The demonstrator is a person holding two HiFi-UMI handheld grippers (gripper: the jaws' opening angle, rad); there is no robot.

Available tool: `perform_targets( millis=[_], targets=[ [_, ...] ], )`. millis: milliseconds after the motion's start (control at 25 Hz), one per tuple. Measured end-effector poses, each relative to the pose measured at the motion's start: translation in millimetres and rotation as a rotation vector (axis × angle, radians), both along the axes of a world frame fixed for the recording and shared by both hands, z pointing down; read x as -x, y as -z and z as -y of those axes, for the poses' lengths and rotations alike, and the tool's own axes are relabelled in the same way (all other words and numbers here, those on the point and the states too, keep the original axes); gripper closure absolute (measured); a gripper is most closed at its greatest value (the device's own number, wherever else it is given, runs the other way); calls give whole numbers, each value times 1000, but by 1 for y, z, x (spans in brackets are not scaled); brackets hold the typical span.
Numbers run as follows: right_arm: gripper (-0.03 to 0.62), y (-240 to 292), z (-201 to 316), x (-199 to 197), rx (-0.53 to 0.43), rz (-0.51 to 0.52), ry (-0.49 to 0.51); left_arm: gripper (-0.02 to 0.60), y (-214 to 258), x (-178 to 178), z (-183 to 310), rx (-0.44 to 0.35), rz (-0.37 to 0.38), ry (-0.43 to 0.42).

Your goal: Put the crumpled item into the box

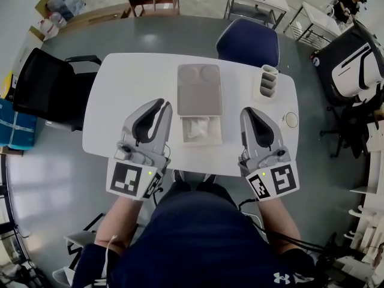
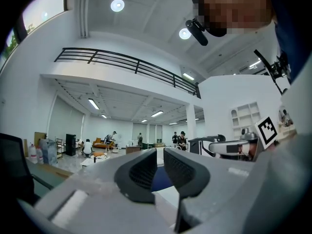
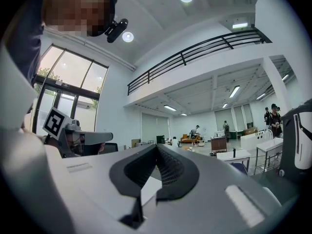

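A white crumpled item (image 1: 196, 129) lies inside the open box (image 1: 183, 131) at the middle of the white table (image 1: 120, 89). The box's grey lid (image 1: 200, 89) is folded back behind it. My left gripper (image 1: 165, 105) (image 2: 160, 152) hangs over the table's near edge, left of the box, its jaws almost together with a narrow slit and nothing between them. My right gripper (image 1: 245, 111) (image 3: 157, 147) is to the right of the box, jaws closed tip to tip and empty. Both gripper views look out across the room, not at the box.
A grey holder with cups (image 1: 268, 81) and a small round disc (image 1: 291, 120) sit on the table's right side. A blue chair (image 1: 248, 41) stands behind the table and a black chair (image 1: 45, 86) at its left. People move about far off in the hall.
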State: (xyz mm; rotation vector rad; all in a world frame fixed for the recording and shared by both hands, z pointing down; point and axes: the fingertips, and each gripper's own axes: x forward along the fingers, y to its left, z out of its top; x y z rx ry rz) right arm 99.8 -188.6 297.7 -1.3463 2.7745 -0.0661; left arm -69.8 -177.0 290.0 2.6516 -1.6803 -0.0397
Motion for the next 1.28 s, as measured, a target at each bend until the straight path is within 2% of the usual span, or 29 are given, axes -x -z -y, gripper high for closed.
perform_targets(
  millis=[1280],
  targets=[
    [592, -17, 8, 6, 39, 5, -8, 534, -20, -3, 11, 40, 5, -19]
  ],
)
